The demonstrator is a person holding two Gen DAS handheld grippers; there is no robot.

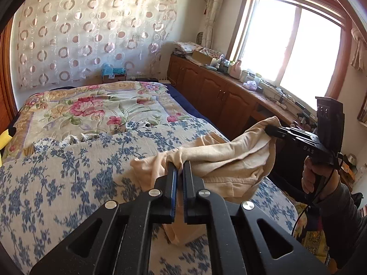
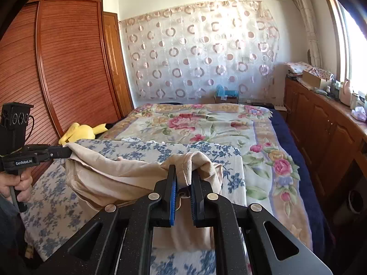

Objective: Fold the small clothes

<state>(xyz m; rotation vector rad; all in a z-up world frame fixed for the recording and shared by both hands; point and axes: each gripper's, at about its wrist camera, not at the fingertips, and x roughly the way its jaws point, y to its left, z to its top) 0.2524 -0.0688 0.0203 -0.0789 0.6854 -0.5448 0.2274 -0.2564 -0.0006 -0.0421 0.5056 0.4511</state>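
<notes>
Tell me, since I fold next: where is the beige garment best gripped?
Along its top edge, at two spread points, coming level from the near side. The beige garment hangs slack between left gripper and right gripper, so it drapes flat.

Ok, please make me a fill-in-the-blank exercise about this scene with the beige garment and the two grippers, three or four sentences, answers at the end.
1. Both the left gripper and the right gripper are shut on the same ____ garment.
2. The garment hangs over a bed cover printed with ____ flowers.
3. Beside the wooden wardrobe lies a ____ plush toy.
4. The curtain behind the bed has a pattern of ____.

Answers: beige; blue; yellow; circles
</notes>
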